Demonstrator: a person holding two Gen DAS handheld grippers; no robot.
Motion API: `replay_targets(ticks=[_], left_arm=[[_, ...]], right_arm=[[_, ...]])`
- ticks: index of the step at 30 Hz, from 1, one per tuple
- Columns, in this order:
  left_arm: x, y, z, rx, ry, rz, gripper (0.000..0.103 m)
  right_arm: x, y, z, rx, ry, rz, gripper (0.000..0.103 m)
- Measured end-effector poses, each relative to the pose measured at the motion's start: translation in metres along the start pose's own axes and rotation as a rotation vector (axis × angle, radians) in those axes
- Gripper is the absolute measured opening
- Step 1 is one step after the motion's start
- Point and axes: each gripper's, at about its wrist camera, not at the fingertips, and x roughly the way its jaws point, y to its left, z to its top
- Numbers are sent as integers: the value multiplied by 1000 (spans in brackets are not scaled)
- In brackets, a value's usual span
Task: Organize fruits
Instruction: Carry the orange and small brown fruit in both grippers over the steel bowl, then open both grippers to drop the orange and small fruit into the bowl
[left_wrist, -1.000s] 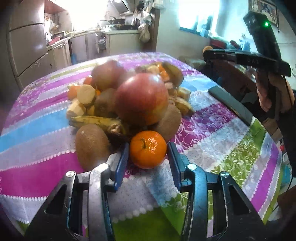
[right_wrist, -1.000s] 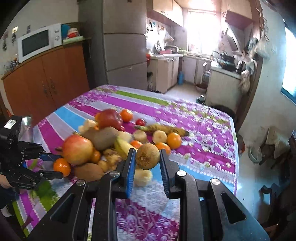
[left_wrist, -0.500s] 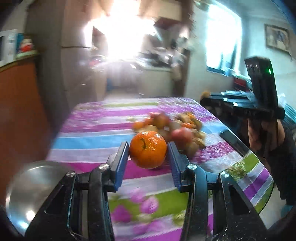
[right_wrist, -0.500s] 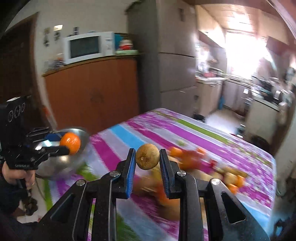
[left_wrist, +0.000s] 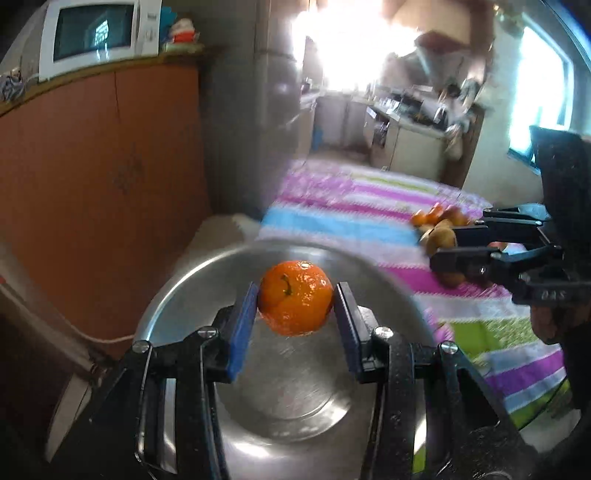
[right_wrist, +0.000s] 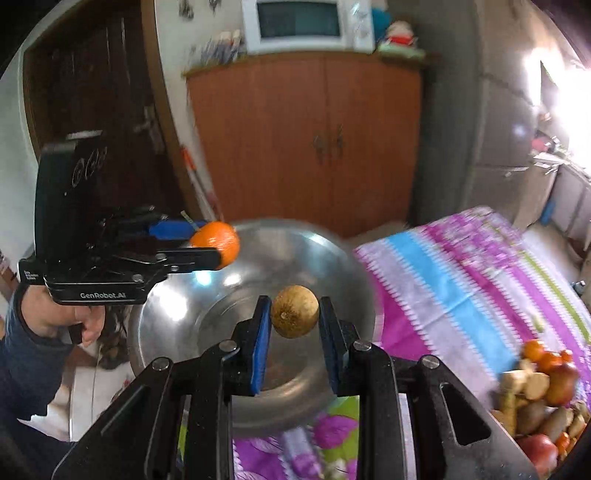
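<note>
Both your tools swung from the fruit pile (right_wrist: 543, 398) to above the metal bowl (left_wrist: 192, 295). Left tool (left_wrist: 295, 314) pinches the orange (left_wrist: 295, 302); right tool (right_wrist: 295, 325) clamps the brown fruit (right_wrist: 294, 311).

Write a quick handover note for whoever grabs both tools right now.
Left tool: shut on the orange, held above the steel bowl.
Right tool: shut on the brown fruit, also over the bowl.
Bowl looks empty; nothing dropped in yet.
Fruit pile sits on the striped tablecloth.
Left to do: release both fruits into the bowl, then go back for the pile.
</note>
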Motion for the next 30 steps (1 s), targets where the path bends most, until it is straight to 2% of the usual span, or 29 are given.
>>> replay_targets(ticks=[5, 7, 14, 26, 28, 30], left_arm=[[37, 6, -13, 14, 129, -18, 43], [42, 9, -18, 20, 155, -22, 43], [53, 11, -26, 28, 198, -37, 44], [55, 11, -24, 49, 219, -39, 44], [55, 12, -25, 49, 224, -36, 45], [54, 13, -24, 47, 220, -35, 56]], right_arm=[[41, 6, -4, -5, 92, 17, 28], [51, 7, -8, -7, 120, 23, 28], [79, 2, -17, 1, 186, 21, 28], [87, 3, -24, 0, 239, 28, 28], [89, 3, -26, -1, 250, 28, 28], [92, 2, -28, -3, 260, 27, 29]])
